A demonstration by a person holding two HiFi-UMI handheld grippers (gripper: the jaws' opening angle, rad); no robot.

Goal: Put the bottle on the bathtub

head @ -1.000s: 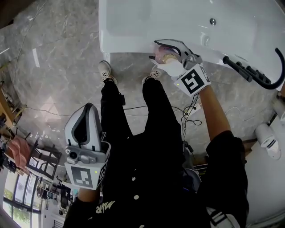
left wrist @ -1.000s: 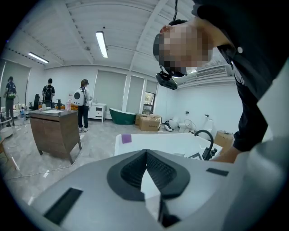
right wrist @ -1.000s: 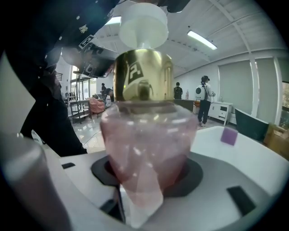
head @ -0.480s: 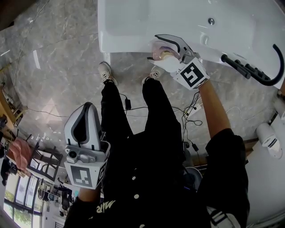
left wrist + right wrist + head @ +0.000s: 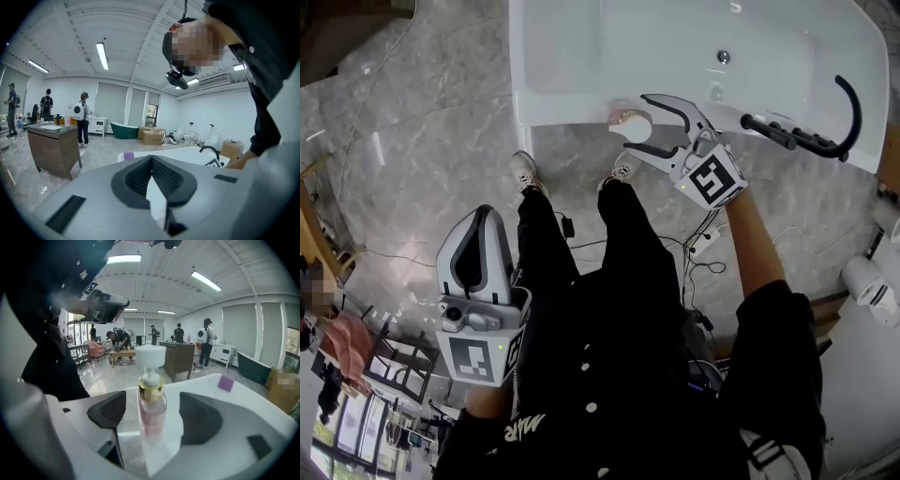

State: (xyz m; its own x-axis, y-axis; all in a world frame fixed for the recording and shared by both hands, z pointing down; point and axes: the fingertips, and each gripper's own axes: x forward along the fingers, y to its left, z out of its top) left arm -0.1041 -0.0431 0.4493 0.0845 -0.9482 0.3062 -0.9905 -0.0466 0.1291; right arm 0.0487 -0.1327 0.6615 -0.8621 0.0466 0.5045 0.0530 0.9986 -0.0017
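A clear pink bottle (image 5: 630,119) with a gold collar and white pump top stands upright on the front rim of the white bathtub (image 5: 558,114). My right gripper (image 5: 639,123) is open around it. In the right gripper view the bottle (image 5: 151,409) sits between the two dark pads (image 5: 110,410) with a gap on each side of it, the right gripper (image 5: 154,414) touching nothing. My left gripper (image 5: 478,267) hangs low at the left beside the person's leg, shut and empty. In its own view the left gripper (image 5: 151,160) points toward the bathtub (image 5: 187,152).
A black faucet with a hose (image 5: 825,141) stands on the tub's right rim. A purple block (image 5: 225,383) lies on the rim farther along. Cables (image 5: 703,239) run over the marble floor by the person's feet. A white fixture (image 5: 872,286) stands at the right.
My right gripper went from shut on the bottle to open and drew back a little. The bottle stays standing on the tub rim. The left gripper has not moved.
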